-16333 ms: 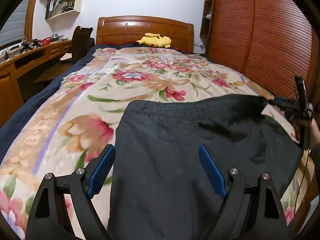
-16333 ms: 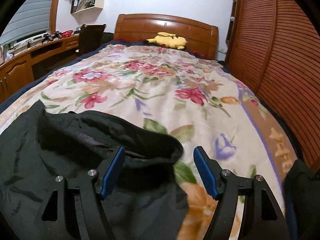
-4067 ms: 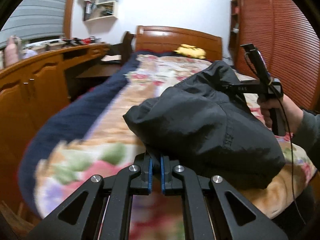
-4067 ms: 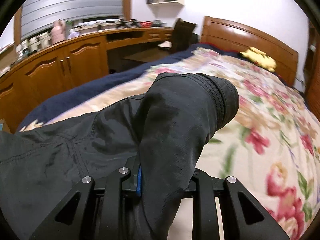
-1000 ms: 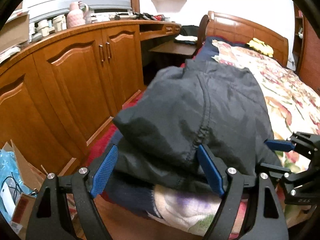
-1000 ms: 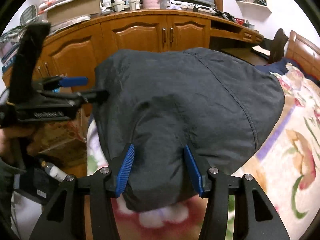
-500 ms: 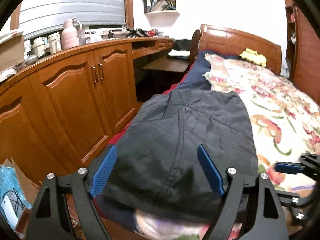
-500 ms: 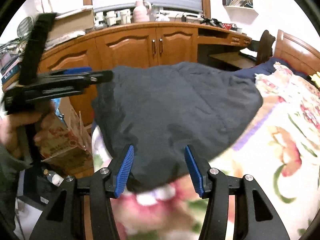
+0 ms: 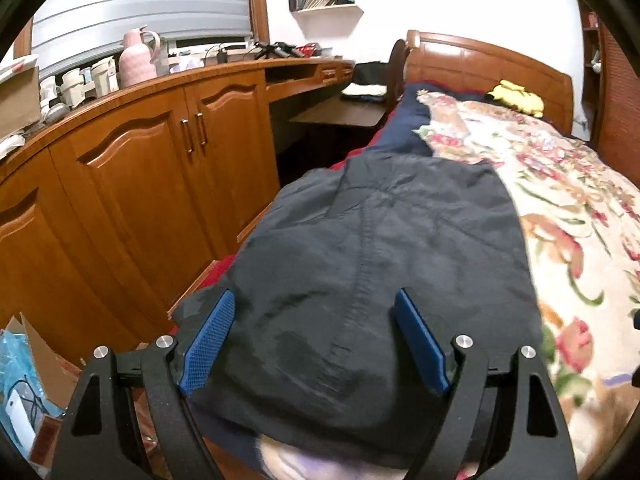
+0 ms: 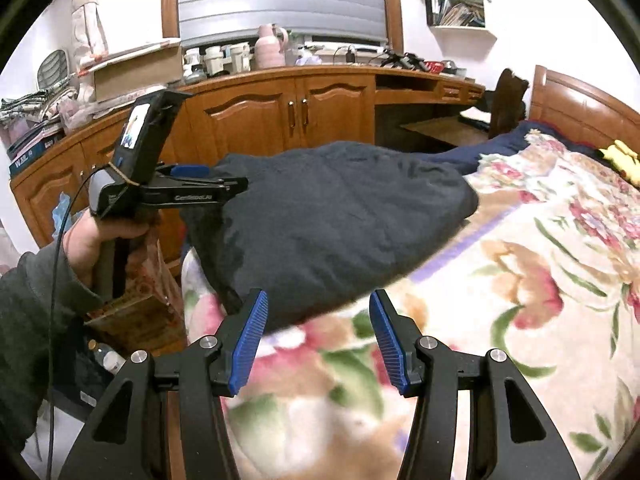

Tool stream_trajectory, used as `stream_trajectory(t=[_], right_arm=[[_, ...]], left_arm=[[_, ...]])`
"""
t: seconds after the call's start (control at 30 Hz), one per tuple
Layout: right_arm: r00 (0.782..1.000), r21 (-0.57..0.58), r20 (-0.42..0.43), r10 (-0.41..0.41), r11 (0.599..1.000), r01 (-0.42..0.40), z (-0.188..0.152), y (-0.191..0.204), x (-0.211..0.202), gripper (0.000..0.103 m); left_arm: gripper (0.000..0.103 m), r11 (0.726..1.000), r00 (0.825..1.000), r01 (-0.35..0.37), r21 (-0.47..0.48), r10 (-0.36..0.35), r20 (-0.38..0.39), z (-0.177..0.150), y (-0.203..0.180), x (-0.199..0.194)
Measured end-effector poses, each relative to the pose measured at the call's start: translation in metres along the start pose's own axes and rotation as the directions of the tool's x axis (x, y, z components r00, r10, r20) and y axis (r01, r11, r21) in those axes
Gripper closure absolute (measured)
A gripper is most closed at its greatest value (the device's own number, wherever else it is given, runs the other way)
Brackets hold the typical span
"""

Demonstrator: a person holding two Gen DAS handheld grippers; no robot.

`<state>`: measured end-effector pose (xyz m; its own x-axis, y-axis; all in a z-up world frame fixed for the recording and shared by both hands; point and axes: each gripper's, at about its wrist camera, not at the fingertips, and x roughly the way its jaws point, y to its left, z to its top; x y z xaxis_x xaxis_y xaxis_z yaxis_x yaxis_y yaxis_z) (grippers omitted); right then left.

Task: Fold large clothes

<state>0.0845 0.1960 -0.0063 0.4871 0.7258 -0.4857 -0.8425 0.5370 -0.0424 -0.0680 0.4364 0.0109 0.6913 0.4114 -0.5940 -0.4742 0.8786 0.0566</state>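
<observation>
In the right wrist view, at nine o'clock, a blue box (image 10: pixel 30 152) on the cluttered counter shows white letters, only "W" legible; just right of it a hand (image 10: pixel 94 236) in a dark sleeve (image 10: pixel 28 328) grips the left gripper (image 10: pixel 224 184), whose black side bears pale lettering too blurred to read with certainty; a small lit screen (image 10: pixel 134 130) is strapped to its upper part; its blue-padded jaws stand released, wide apart, at the near corner of the garment, pinching nothing; toward twelve o'clock a pink flask (image 10: pixel 272 46) stands on the wooden cabinet (image 10: pixel 280 116); at centre the folded dark garment (image 10: pixel 332 216) lies on the left edge of the floral bedspread (image 10: pixel 540 280), near the foot corner of the bed; at six o'clock the right gripper (image 10: pixel 318 334) hangs released, jaws partly apart over the bedspread just short of the garment's hem, nothing between them; at three o'clock a yellow plush toy (image 10: pixel 622 160) lies by the headboard (image 10: pixel 580 108); at one o'clock a wall shelf (image 10: pixel 460 12) holds books with unreadable spines.
</observation>
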Motion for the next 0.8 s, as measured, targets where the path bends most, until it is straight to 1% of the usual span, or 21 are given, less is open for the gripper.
stream_trajectory(t=[0.07,0.1,0.17,0.2,0.27,0.33,0.43,0.47,0.6,0.7,0.8], right_arm=[[1.0,0.018,0.007,-0.001,1.0,0.001,-0.006,-0.003,-0.008,0.048],[1.0,0.026,0.011,-0.001,1.0,0.001,-0.01,-0.004,-0.012,0.048],[1.0,0.041,0.023,-0.005,0.999,0.004,-0.016,-0.008,-0.023,0.048],[1.0,0.046,0.026,-0.007,0.999,0.006,-0.019,-0.01,-0.028,0.048],[1.0,0.054,0.027,-0.016,0.998,0.014,-0.025,-0.013,-0.037,0.048],[0.999,0.053,0.029,-0.022,0.998,0.021,-0.029,-0.015,-0.045,0.046],[0.999,0.062,0.035,-0.013,0.998,0.011,-0.033,-0.016,-0.057,0.039],[0.999,0.066,0.038,-0.009,0.998,0.007,-0.034,-0.017,-0.061,0.034],[0.998,0.081,0.057,-0.015,0.997,0.01,-0.038,-0.019,-0.075,0.021],[0.997,0.091,0.074,-0.027,0.996,0.02,-0.044,-0.024,-0.086,0.017],[0.996,0.097,0.074,-0.05,0.994,0.043,-0.051,-0.029,-0.096,0.016]], left_arm=[[0.02,1.0,1.0,0.009,0.012,-0.009,0.009,0.001,-0.006,-0.007],[0.019,1.0,1.0,0.007,0.015,-0.007,0.025,0.002,-0.009,-0.015],[0.016,1.0,0.999,0.027,0.016,-0.027,0.042,0.004,-0.014,-0.024],[0.014,0.999,0.998,0.045,0.017,-0.046,0.048,0.005,-0.018,-0.03],[0.01,0.999,0.997,0.051,0.017,-0.052,0.056,0.008,-0.025,-0.04],[0.0,0.999,0.996,0.041,0.011,-0.042,0.081,0.01,-0.029,-0.05],[0.0,0.999,0.991,0.035,0.001,-0.034,0.132,0.011,-0.034,-0.067],[0.0,1.0,0.989,0.03,0.003,-0.03,0.144,0.011,-0.036,-0.072],[0.0,0.999,0.988,0.041,0.005,-0.041,0.149,0.009,-0.042,-0.085],[0.0,0.998,0.986,0.065,0.013,-0.066,0.155,0.006,-0.053,-0.095],[0.0,0.996,0.984,0.092,0.02,-0.094,0.149,0.001,-0.068,-0.1]])
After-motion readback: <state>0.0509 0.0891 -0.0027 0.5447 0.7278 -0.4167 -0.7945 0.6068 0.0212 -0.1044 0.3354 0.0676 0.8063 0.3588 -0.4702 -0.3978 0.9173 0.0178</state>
